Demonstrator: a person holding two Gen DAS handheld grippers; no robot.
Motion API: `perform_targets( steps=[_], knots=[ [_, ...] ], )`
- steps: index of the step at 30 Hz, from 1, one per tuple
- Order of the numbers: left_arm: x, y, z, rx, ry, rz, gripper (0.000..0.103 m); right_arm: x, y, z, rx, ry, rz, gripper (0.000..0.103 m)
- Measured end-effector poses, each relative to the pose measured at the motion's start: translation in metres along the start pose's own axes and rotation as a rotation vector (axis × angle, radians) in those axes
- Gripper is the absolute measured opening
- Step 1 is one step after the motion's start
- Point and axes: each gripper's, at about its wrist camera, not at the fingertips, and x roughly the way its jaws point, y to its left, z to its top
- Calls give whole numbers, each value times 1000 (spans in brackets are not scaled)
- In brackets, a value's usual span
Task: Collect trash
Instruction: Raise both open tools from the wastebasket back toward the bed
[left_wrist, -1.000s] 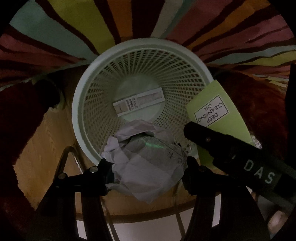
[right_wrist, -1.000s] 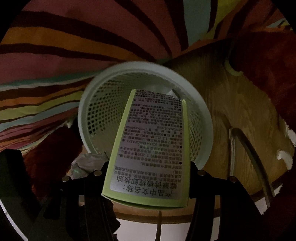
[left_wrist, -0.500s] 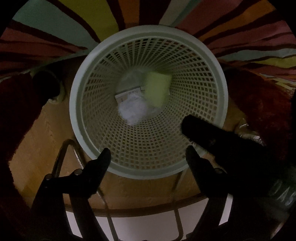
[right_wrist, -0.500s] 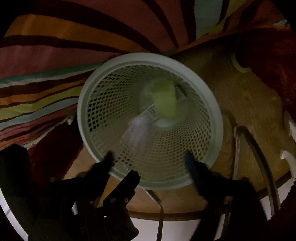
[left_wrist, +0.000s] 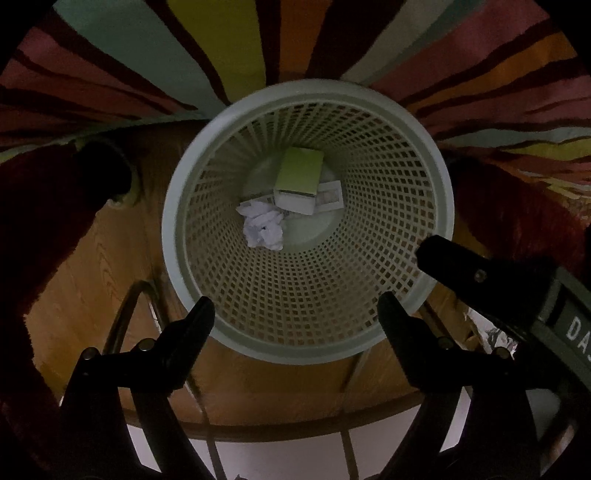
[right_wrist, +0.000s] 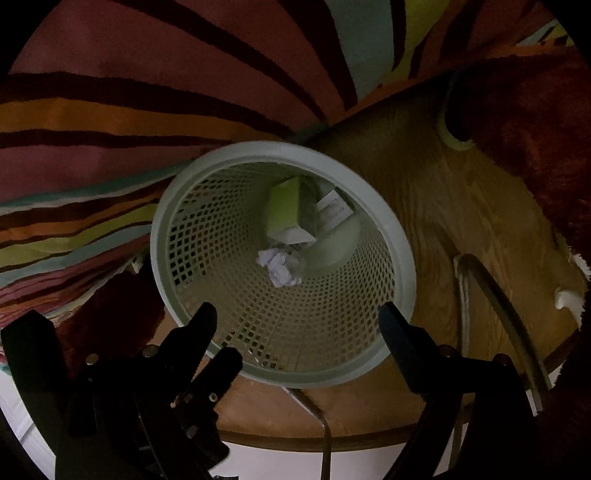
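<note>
Striped rug (left_wrist: 229, 51) beneath, wooden floor (left_wrist: 92, 266) alongside. Pale mesh basket (left_wrist: 441, 206) upright below both grippers. Left gripper (left_wrist: 295, 306) jaws just opened wide, nothing between them. Right gripper (right_wrist: 297, 315) spread wide, empty. Green box (left_wrist: 299, 171) lies on basket bottom, atop flat white packet (left_wrist: 330, 201). Crumpled paper (left_wrist: 263, 227) just beside box.
</note>
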Motion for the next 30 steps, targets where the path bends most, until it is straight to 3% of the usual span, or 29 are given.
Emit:
perform_targets(
  steps=[4, 16, 20, 26, 30],
  knots=[
    [-8, 3, -1, -3, -39, -6, 87, -18, 2, -11, -28, -46, 10, 85],
    [-60, 5, -21, 4, -224, -83, 93, -91, 20, -47, -213, -305, -29, 85],
    [-82, -1, -33, 35, -295, -103, 93, -124, 26, -65, -288, -443, -60, 85],
    [-127, -8, -48, 107, -461, -38, 93, -179, 33, -89, -415, -685, -62, 85],
    [-165, -9, -62, 151, -636, -14, 93, -207, 36, -97, -485, -826, -61, 85]
  ],
)
